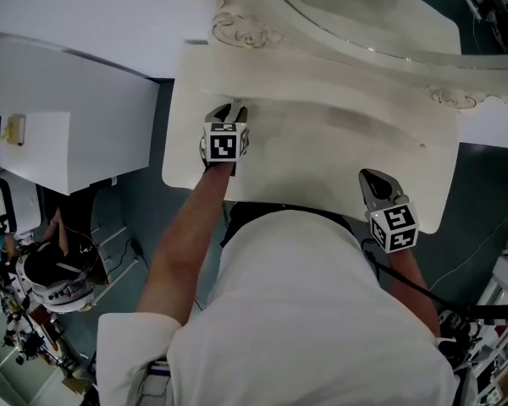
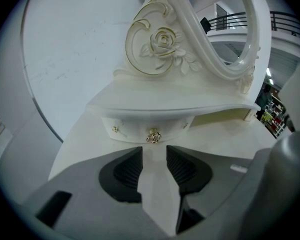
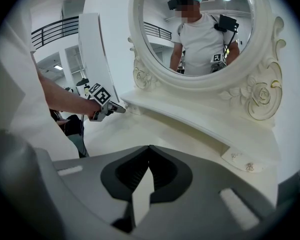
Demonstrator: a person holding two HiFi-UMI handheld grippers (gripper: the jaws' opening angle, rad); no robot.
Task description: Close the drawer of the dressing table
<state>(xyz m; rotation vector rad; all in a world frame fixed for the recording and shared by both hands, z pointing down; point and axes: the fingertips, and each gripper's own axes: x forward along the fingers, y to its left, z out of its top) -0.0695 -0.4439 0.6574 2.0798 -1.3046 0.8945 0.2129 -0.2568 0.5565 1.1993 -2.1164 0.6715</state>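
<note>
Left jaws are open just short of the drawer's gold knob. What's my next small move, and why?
Probably ease the left gripper straight back from the gold knob. The drawer front looks seated under the shelf with no gap showing, and the open jaws hold nothing, so pushing further seems unneeded.

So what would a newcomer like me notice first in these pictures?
Probably the ornate white dressing table, with its big oval mirror at the back and a carved rose beside it. Then the left gripper, jaws apart, pointing at a small drawer with a gold rose knob under the shelf.
</note>
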